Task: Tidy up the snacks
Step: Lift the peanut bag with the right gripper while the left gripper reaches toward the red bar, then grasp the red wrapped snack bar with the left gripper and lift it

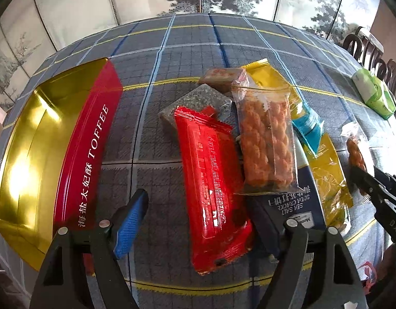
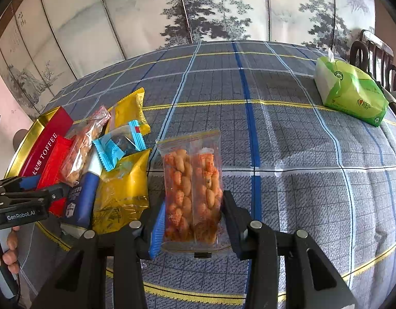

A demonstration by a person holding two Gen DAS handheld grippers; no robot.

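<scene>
While most of the snacks lie in a loose heap on the checked tablecloth (image 2: 288, 134), the open toffee tin (image 1: 30, 154), red-walled and gold inside, shows no snack in the part visible, so the sorting is judged barely begun. The red packet (image 1: 213, 180) lies nearest the tin, overlapping a grey slab-like bar (image 1: 195, 103); beside it a clear twist-biscuit bag (image 1: 267, 139) rests on a navy soda-cracker pack (image 1: 288, 206), with yellow pouches (image 1: 326, 180) and a light-blue wrapper (image 1: 308, 126) behind. A second clear bag of orange snacks (image 2: 192, 188) lies apart from the heap, on bare cloth. The right gripper (image 2: 191, 219) straddles this bag, its fingers close on either side, though actual contact cannot be confirmed. The left gripper (image 1: 210, 221) hovers over the red packet with fingers spread wide, holding nothing. A green tissue pack (image 2: 352, 92) sits well apart at the far edge. Every visible packet remains to be moved.
</scene>
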